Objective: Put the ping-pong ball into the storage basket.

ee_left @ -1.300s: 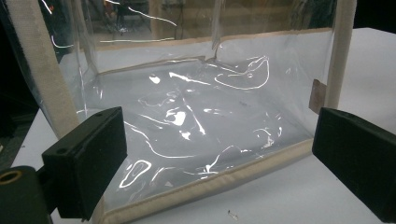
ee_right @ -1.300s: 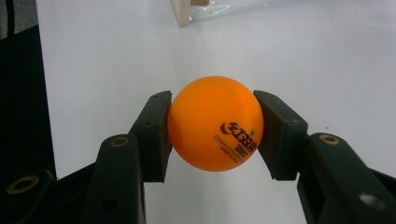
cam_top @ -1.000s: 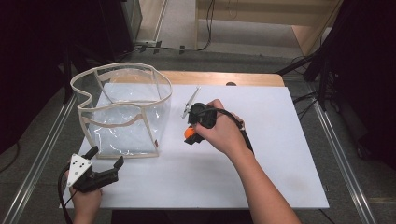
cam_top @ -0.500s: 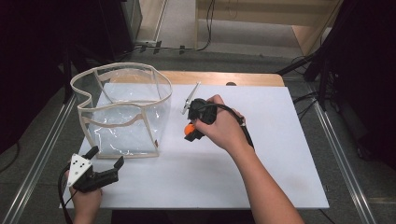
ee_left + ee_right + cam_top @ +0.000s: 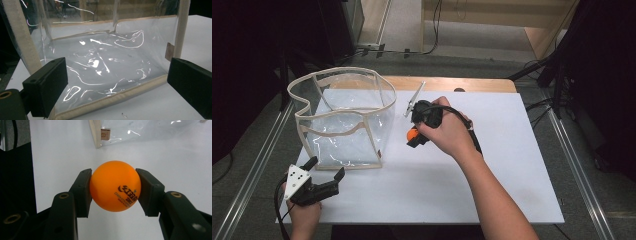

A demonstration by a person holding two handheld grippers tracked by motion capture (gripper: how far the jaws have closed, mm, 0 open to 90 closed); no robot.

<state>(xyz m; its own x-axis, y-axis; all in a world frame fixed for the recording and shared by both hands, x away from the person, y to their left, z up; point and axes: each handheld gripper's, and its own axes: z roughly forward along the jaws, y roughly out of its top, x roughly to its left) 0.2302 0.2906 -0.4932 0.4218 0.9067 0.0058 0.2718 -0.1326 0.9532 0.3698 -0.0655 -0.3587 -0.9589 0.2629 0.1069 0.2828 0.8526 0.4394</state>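
Right hand-held gripper (image 5: 113, 187) is clamped on a small glossy orange ping-pong ball (image 5: 115, 186), mid-frame above the white worktop (image 5: 512, 165). Its own camera shows the ball's black logo. Left hand-held gripper (image 5: 324, 175) sits wide open, lower left, facing the clear plastic bag with beige trim (image 5: 344, 117).

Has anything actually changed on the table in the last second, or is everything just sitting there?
Hardly anything. The right gripper keeps its fingers clamped on the orange ball, beside the clear bag. The left gripper stays open at the near corner. Nothing was picked up or let go.
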